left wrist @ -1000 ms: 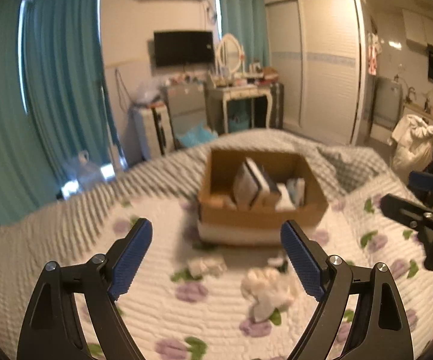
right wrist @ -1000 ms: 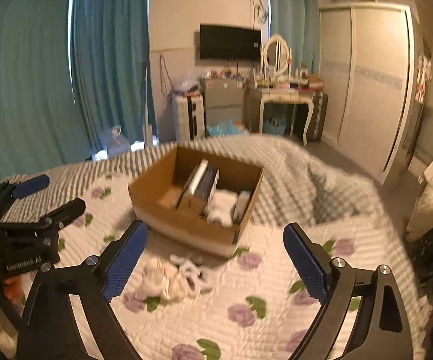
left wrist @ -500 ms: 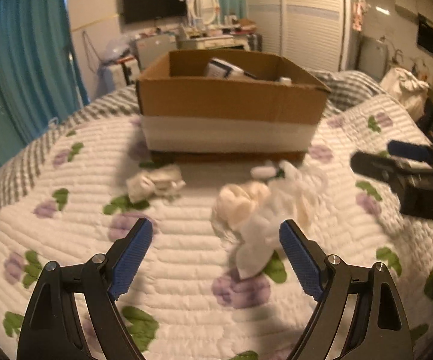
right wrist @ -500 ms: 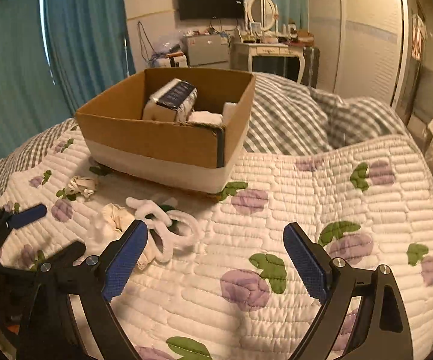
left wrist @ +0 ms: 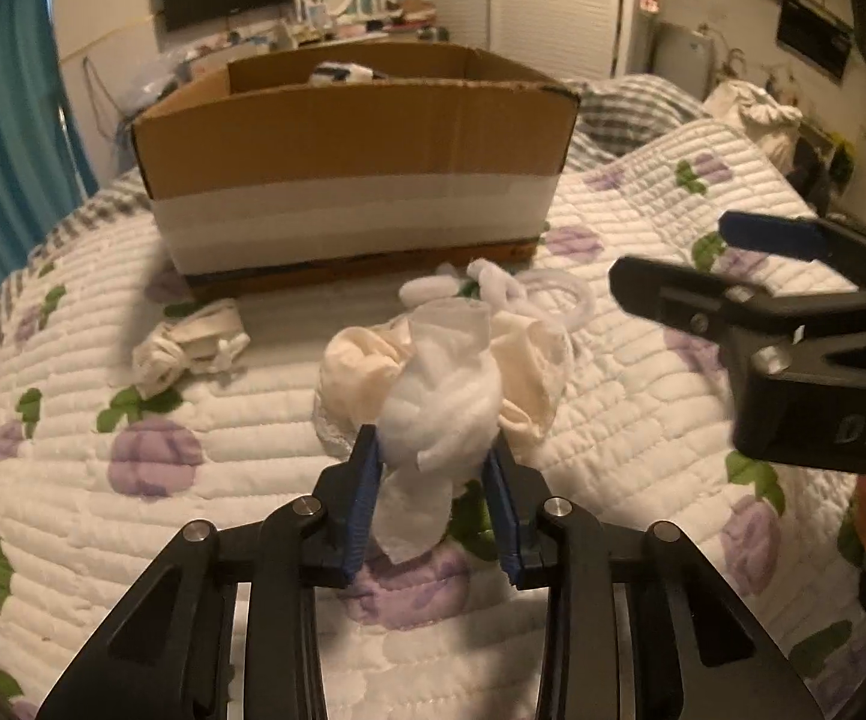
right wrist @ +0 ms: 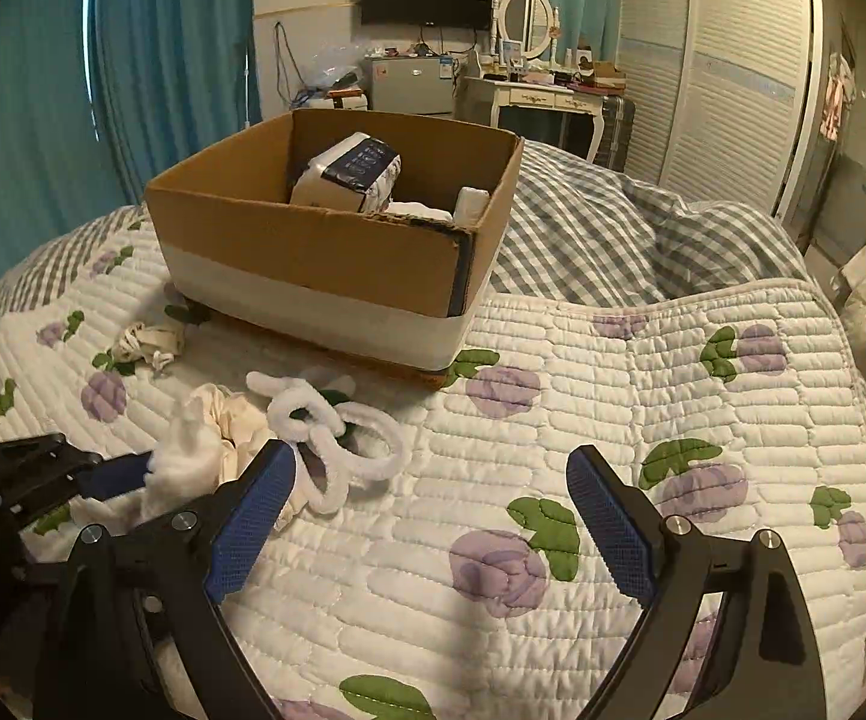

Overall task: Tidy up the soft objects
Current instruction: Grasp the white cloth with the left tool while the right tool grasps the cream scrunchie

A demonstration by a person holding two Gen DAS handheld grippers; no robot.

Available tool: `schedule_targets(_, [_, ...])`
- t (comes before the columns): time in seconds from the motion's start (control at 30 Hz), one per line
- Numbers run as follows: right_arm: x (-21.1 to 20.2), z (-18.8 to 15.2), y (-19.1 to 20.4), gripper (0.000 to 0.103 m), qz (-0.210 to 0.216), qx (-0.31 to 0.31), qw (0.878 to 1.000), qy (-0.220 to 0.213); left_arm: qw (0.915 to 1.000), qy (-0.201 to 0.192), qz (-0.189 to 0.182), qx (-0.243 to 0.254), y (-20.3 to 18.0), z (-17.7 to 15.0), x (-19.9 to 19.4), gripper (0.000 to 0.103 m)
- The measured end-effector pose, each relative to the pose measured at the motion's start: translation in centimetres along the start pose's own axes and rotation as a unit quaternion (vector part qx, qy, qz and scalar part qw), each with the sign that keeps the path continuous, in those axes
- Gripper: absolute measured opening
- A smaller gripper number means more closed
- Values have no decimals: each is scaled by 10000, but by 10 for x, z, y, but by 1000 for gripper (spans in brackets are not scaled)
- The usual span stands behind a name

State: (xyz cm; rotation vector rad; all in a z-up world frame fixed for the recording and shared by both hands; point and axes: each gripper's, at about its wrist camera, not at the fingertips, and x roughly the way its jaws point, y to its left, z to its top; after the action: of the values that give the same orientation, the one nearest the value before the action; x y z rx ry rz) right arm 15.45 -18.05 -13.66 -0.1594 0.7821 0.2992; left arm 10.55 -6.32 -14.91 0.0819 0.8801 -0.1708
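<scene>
Left gripper (left wrist: 436, 456) closed on a white fluffy cloth (left wrist: 442, 402) on the quilt (left wrist: 222, 516); right gripper (right wrist: 429, 495) held wide open over bare quilt.

The left pads press both sides of the white fluffy cloth, which rests against a cream crumpled cloth (left wrist: 366, 369) in front of the cardboard box (left wrist: 348, 138). A white fuzzy loop band (right wrist: 336, 438) lies just beyond the pile, nearer the box, and a small knotted cloth (left wrist: 186, 348) sits apart to the left. The box stands on the quilt and holds a wrapped pack with a dark label (right wrist: 351, 171) and some white items, whose kind cannot be made out. The right gripper's fingers grip nothing; its left pad (right wrist: 249, 519) lies near the loop band, though contact cannot be judged from this angle.
</scene>
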Motion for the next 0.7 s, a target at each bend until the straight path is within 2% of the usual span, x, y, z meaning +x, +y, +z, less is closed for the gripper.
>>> schedule_targets(0.2, [-6,-3,3,92,-59,1,9999,-94,9991,-243,222,-263,25,1,-25,32])
schedule_targets(0.27, [-8,-4,8,92,-68,-44,9999,-93,9984,-309,193,-436,36,3,-33,32])
schedule_targets(0.47, [-7,-7,45,92,225,-319,9992,48,9965,-379,349,-661,57,6,-40,32])
schedule_targets(0.6, [10,-9,74,89,297,-580,9975,271,9949,-353,541,-769,73,4,-41,32])
schedule_targets(0.7, [24,-10,90,87,308,-722,9961,393,9940,-336,540,-885,85,3,-41,32])
